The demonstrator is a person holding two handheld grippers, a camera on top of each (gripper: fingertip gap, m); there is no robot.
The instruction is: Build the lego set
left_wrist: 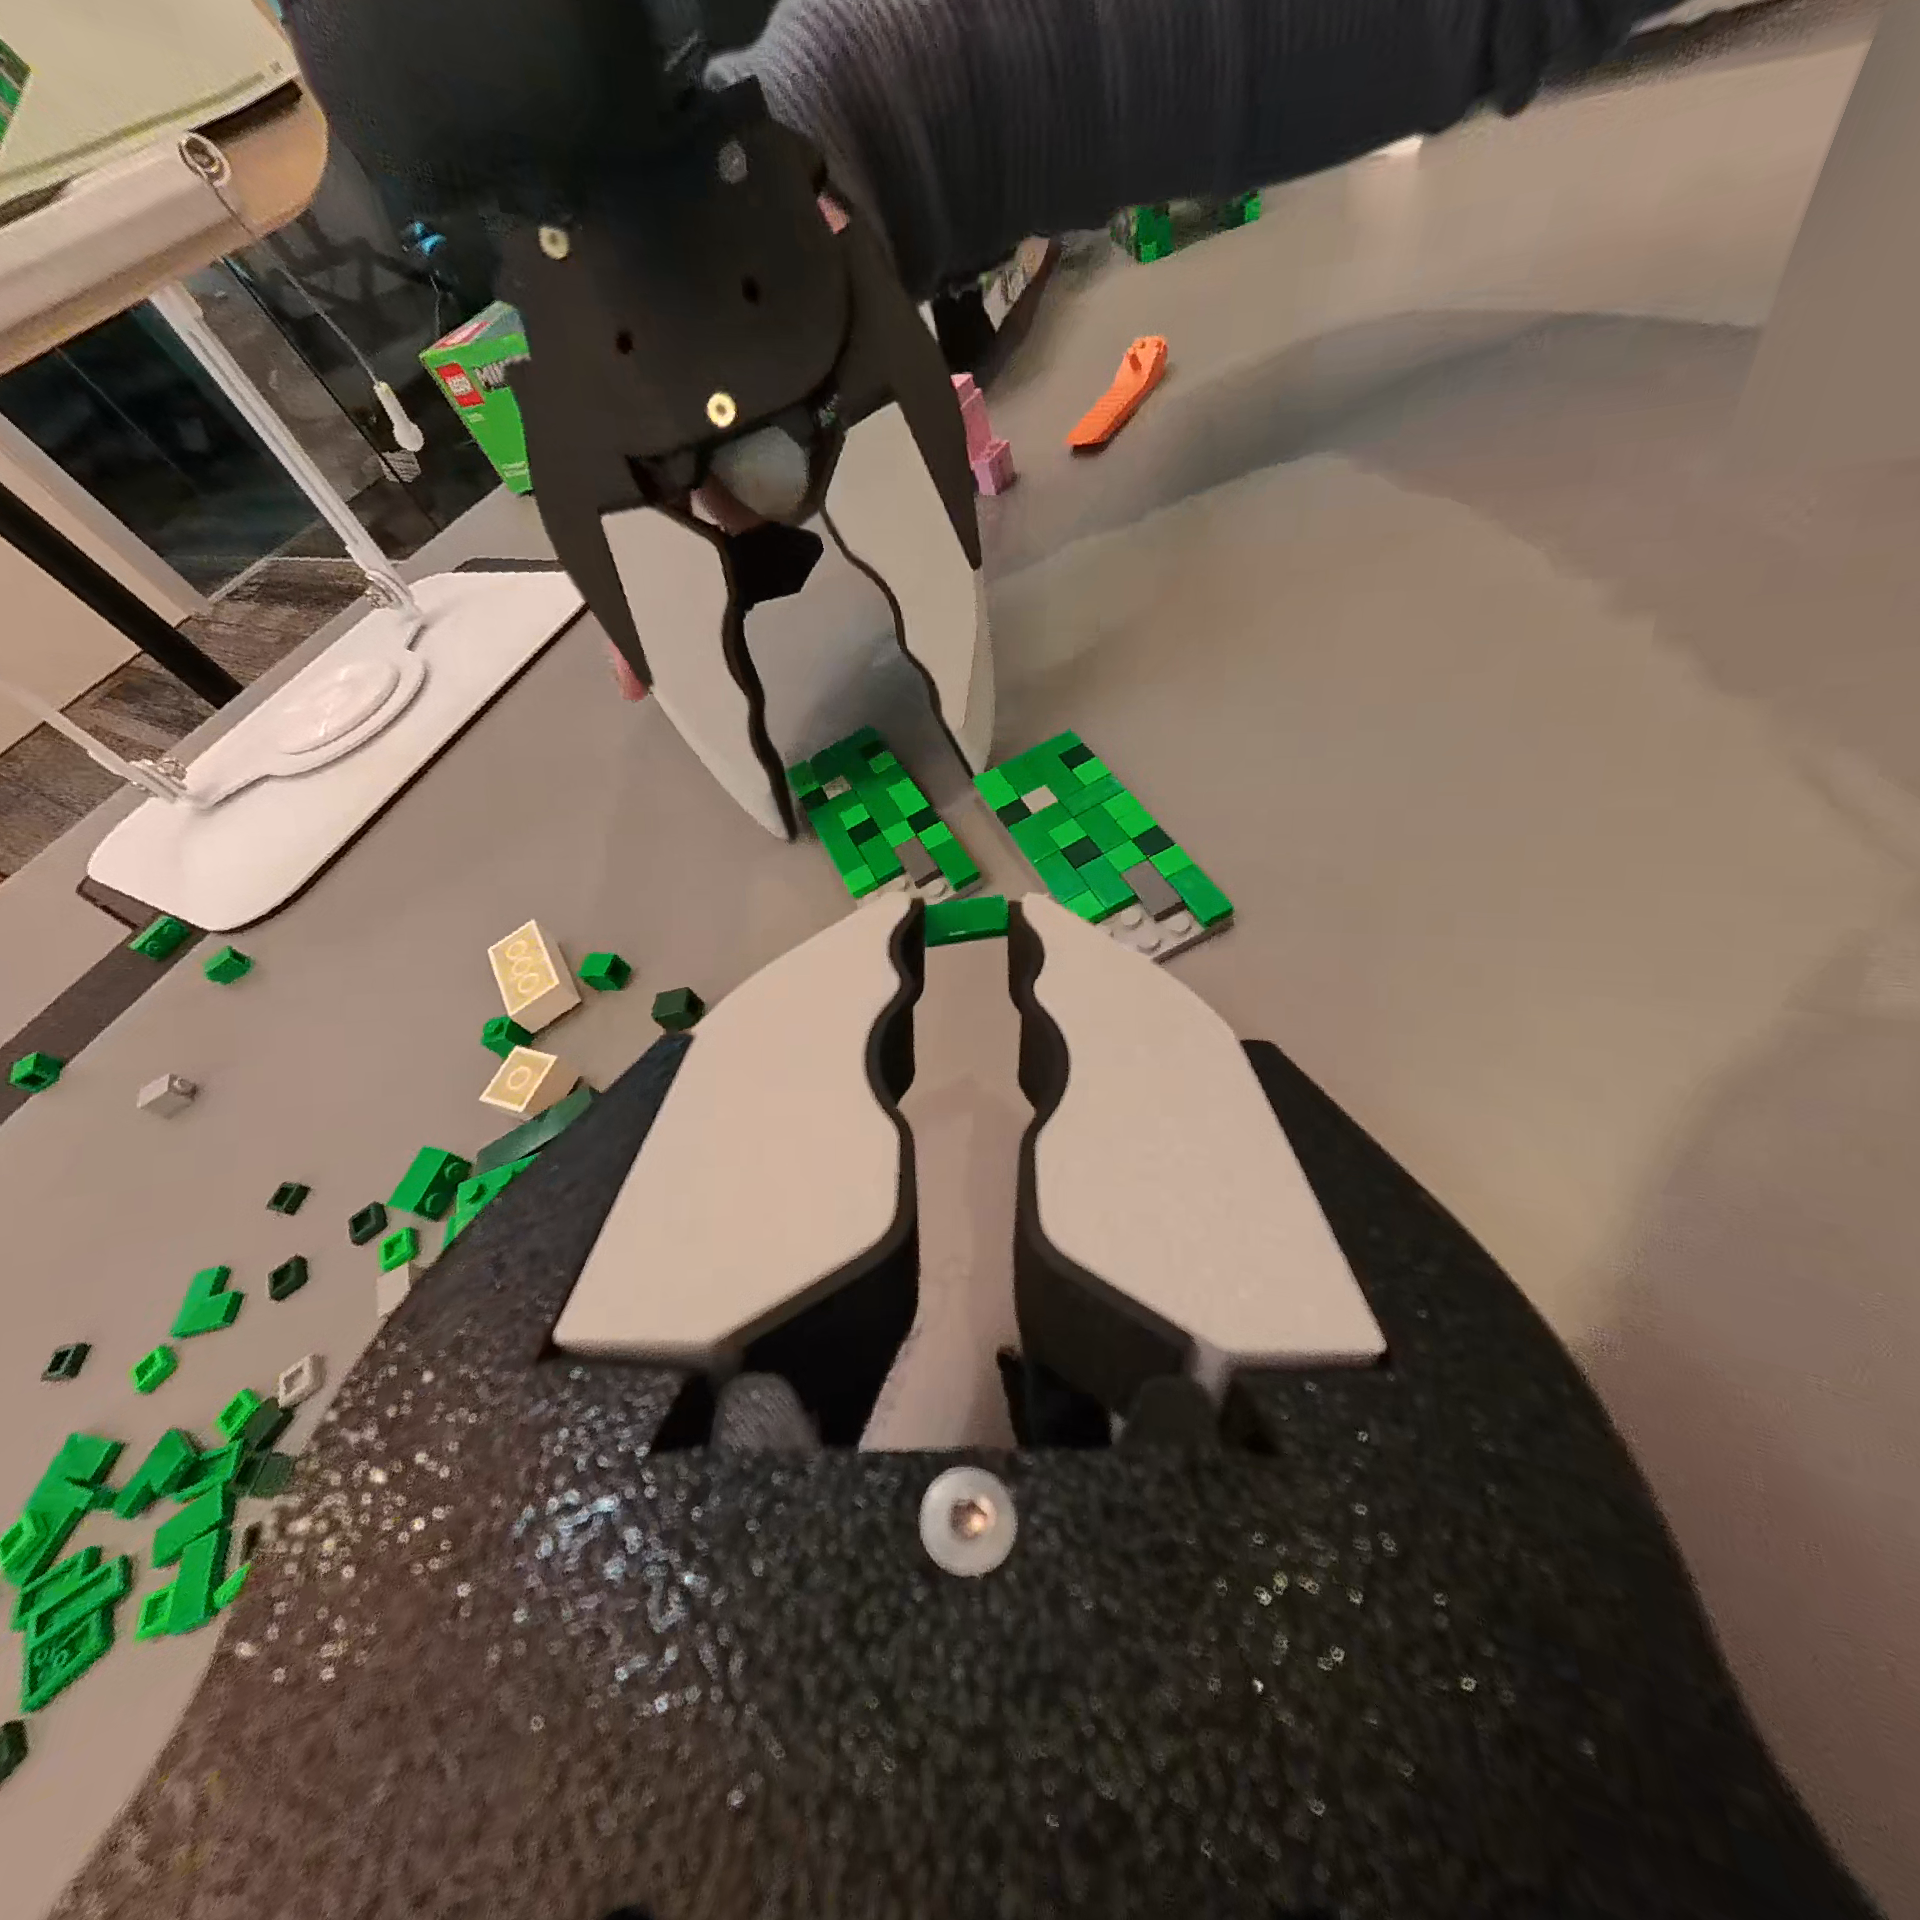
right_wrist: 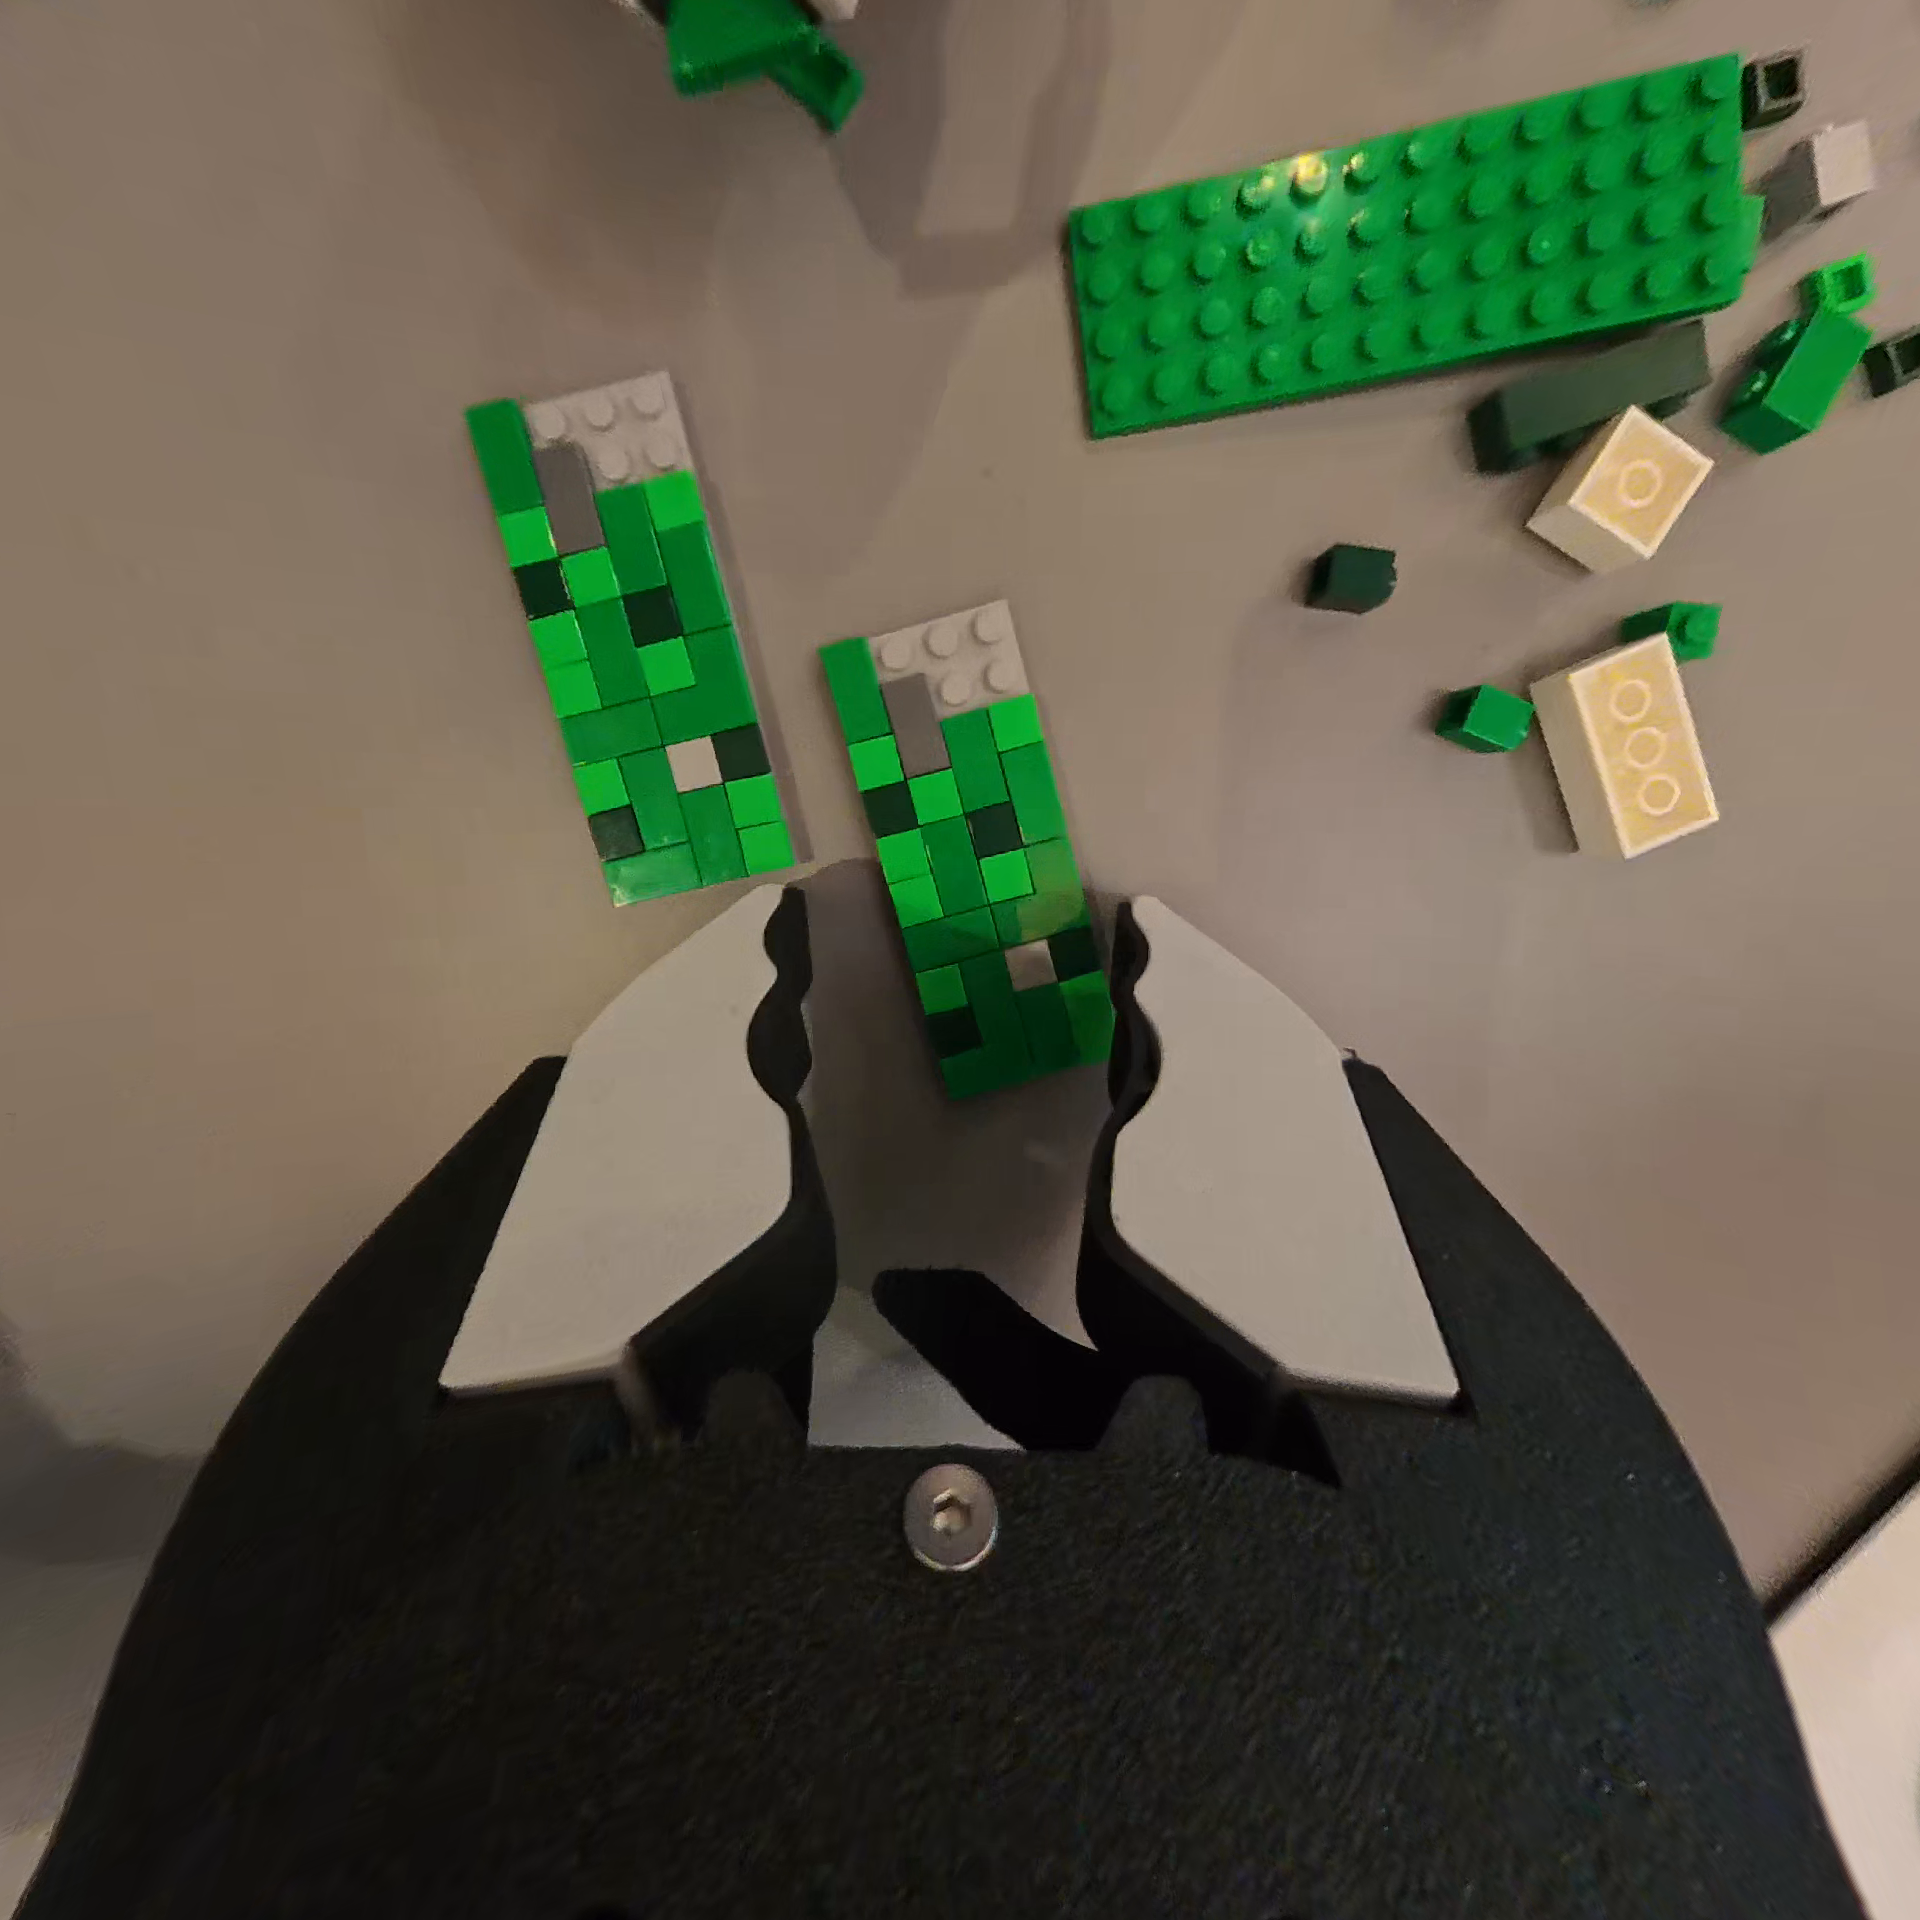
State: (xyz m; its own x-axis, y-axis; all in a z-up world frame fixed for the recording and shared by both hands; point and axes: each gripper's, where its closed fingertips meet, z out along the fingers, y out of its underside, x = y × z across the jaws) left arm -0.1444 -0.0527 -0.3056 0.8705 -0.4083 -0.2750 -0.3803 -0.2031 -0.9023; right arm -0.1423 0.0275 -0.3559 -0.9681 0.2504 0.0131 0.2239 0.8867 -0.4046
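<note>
Left gripper (left_wrist: 966, 920) jaws clamping green tile (left_wrist: 966, 921), tiled plates (left_wrist: 1101, 842) just beyond

Smooth grey desk (right_wrist: 260, 312). Lying flat mid-desk, side by side and apart: two narrow grey studded plates tiled in mixed greens (right_wrist: 623, 644) (right_wrist: 966, 862). Beyond them a large green studded baseplate (right_wrist: 1403, 270), white bricks with cream undersides (right_wrist: 1626, 764), and scattered small green pieces (left_wrist: 94, 1538). White lamp base (left_wrist: 312, 748) at the desk's edge; orange plastic tool (left_wrist: 1122, 390) farther off.
</note>
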